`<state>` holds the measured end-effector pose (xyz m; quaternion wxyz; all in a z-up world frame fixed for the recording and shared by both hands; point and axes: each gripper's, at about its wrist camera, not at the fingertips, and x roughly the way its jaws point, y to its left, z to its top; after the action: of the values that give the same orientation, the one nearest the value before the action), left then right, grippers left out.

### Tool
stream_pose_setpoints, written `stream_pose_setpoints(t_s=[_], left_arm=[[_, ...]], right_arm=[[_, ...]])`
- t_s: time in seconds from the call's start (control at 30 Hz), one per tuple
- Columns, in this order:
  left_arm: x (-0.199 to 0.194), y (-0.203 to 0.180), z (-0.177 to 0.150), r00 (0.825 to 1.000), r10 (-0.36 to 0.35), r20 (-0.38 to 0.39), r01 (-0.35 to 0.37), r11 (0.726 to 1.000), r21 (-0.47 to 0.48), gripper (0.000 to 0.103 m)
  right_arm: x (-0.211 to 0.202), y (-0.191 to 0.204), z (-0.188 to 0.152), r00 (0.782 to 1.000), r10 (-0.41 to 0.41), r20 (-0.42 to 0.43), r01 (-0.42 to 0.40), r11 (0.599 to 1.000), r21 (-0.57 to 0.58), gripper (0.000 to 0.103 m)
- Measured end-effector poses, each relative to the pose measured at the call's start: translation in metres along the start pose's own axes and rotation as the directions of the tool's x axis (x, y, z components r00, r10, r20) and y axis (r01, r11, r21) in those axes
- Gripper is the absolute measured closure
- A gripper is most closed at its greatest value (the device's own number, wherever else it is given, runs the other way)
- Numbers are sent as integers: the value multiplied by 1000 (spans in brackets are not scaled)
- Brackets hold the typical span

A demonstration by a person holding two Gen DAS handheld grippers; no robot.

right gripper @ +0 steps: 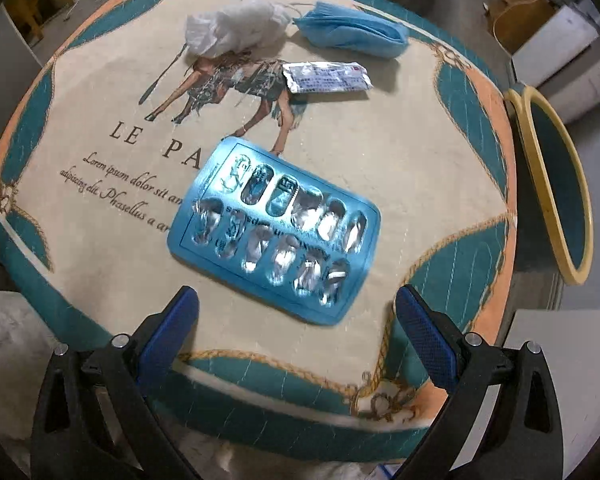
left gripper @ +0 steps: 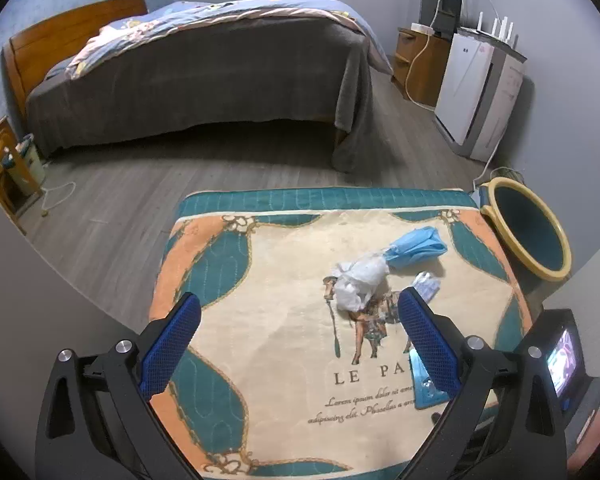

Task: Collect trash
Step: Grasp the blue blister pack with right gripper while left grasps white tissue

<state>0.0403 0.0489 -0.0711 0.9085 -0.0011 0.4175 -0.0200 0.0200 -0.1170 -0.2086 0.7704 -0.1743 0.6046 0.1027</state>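
Observation:
A blue blister pack [right gripper: 274,240] with emptied pockets lies on the patterned cloth [right gripper: 100,248], just ahead of my open right gripper [right gripper: 296,324]. Farther back lie a foil sachet [right gripper: 326,77], a crumpled white tissue [right gripper: 236,28] and a folded blue face mask [right gripper: 352,32]. In the left wrist view my left gripper [left gripper: 298,340] hangs open above the cloth [left gripper: 268,288], short of the tissue [left gripper: 358,280], the mask [left gripper: 416,246] and the sachet [left gripper: 428,286]. Its right finger hides most of the blister pack [left gripper: 424,384].
A teal bin with a yellow rim [left gripper: 528,228] stands at the right edge of the cloth-covered table, also seen in the right wrist view [right gripper: 556,184]. Beyond are a bed [left gripper: 204,72], grey floor [left gripper: 140,184], a white appliance [left gripper: 476,92] and wooden cabinets.

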Motion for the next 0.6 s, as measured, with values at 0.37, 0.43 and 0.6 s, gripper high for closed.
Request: stream_pose_setpoints(t_s=[0.37,0.43,0.6], left_arm=[[12,2,6,1000,-12,-18,12,1000,-21,5],[15,2,6,999,-19,-27,18,1000,-24,5],[25,2,8,998,-23,-61,22,1000,-22,5]], right_arm=[[12,-33,35,995,18,93,-33,986,163,6],[17,-36,35,996,40,82,-55,982,179,6],[19,-52,45,993,68,97,-85,980,182,35]])
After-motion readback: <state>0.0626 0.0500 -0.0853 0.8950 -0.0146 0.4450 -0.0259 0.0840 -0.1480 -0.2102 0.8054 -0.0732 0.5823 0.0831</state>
